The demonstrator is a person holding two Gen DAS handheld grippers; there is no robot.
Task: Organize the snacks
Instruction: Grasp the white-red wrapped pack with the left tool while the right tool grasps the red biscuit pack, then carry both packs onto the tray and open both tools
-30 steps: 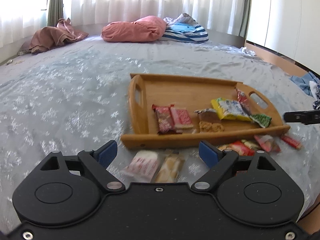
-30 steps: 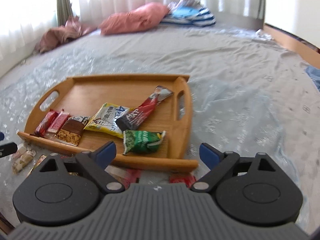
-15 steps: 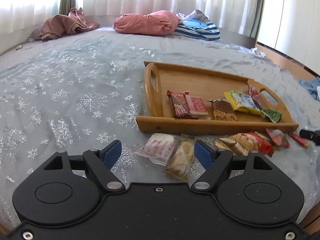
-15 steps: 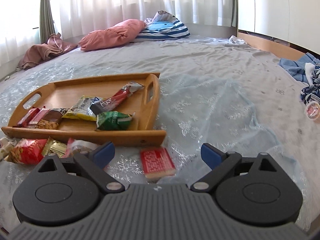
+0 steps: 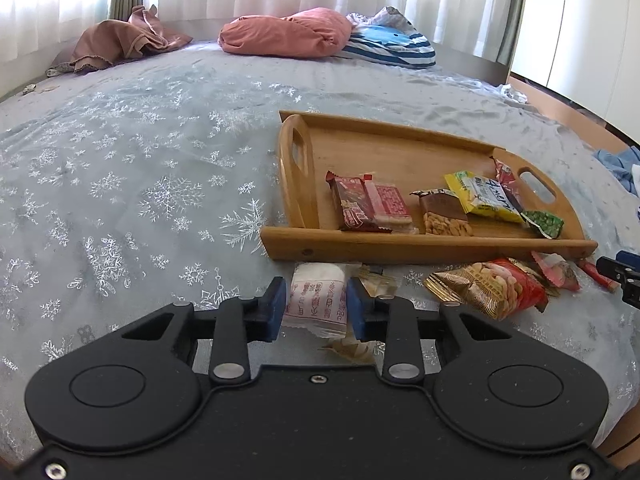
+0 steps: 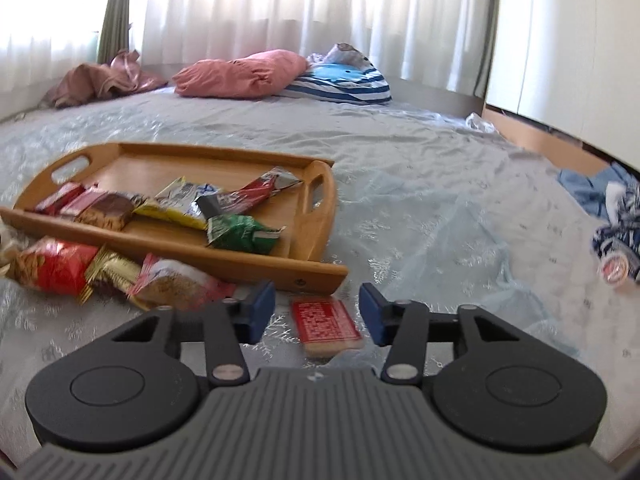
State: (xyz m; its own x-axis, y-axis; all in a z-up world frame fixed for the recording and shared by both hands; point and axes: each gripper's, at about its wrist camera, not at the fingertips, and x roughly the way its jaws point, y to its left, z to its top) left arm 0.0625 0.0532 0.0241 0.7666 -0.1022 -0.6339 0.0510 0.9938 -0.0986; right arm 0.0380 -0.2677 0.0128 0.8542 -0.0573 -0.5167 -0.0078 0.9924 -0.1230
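A wooden tray (image 5: 400,246) on the bed holds several wrapped snacks. In front of its near rim lies a white packet with red writing (image 5: 318,300). My left gripper (image 5: 316,308) is closing on it, and both blue pads touch its sides. A tan packet (image 5: 354,350) lies partly under it. In the right wrist view, a flat red packet (image 6: 326,322) lies beside the tray's corner (image 6: 320,276). My right gripper (image 6: 316,314) is closing around it, with a gap still on each side. A red and gold peanut packet (image 5: 492,288) and a pink packet (image 6: 176,284) lie between the two.
The grey snowflake bedspread (image 5: 140,184) stretches away to the left. A pink pillow (image 5: 284,32), a striped pillow (image 5: 392,46) and brown clothes (image 5: 120,42) lie at the far end. Blue clothes (image 6: 600,192) and the wooden bed frame (image 6: 532,136) are on the right.
The left jaws have narrowed from wide onto the white packet. The right gripper has dropped from over the tray to the red packet, and its jaws have narrowed around it.
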